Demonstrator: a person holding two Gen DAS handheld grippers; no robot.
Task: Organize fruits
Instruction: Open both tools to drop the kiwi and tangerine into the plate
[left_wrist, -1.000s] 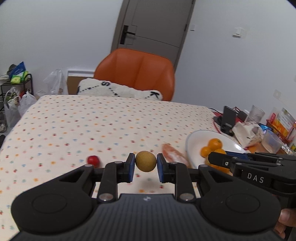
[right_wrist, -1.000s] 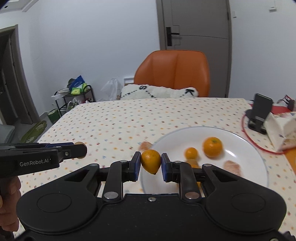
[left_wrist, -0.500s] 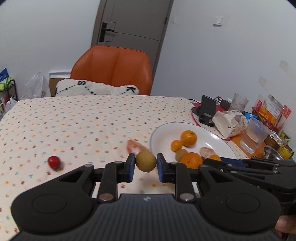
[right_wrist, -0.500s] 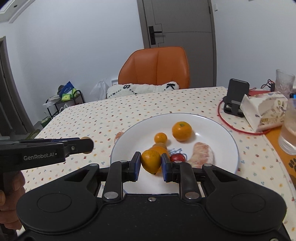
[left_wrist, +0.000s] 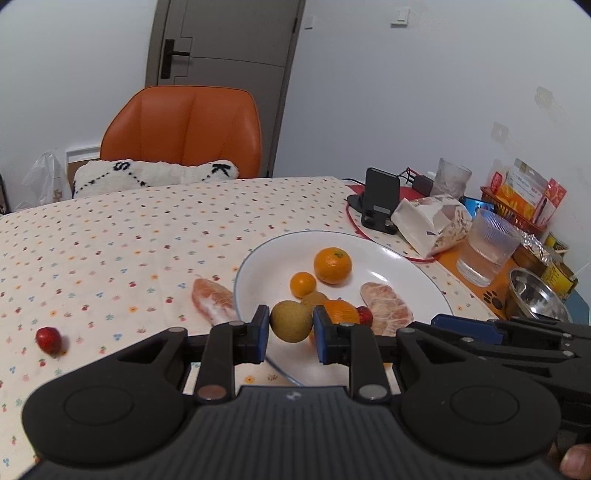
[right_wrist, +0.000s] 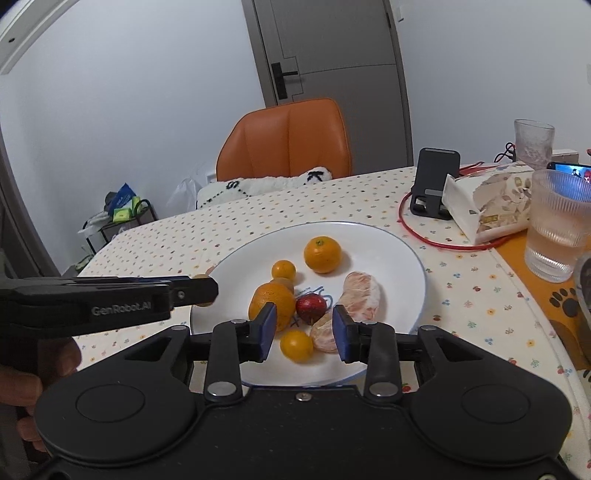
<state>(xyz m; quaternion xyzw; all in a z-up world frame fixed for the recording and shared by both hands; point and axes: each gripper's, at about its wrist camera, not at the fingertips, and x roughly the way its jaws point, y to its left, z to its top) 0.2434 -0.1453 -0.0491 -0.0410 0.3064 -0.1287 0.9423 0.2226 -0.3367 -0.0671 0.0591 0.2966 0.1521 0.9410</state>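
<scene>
Your left gripper (left_wrist: 291, 334) is clamped on a round brownish-green fruit (left_wrist: 290, 321), its blue pads pressing it from both sides at the lower centre of the left wrist frame, right over the near rim of the white round plate with a thin blue edge (left_wrist: 258, 258). Your right gripper (right_wrist: 303, 334) has its fingers spread wide and nothing between them; a small orange citrus (right_wrist: 296, 345) lies on the plate just below that gap, low in the centre of the right wrist frame.

On the plate you have a large mandarin (right_wrist: 322, 254) toward the far side, a smaller orange one (right_wrist: 283, 270) left of it, a bigger orange fruit (right_wrist: 269, 303) nearer you, a small red fruit (right_wrist: 311, 307) beside it, and a peeled pink citrus segment (right_wrist: 361, 295) on the right.

Off the plate, on the dotted cream tablecloth (left_wrist: 110, 236), another peeled pink segment (left_wrist: 211, 301) lies touching the plate's left rim, and a small red berry-like fruit (left_wrist: 48, 339) sits well apart at the left edge of the left wrist frame.
</scene>
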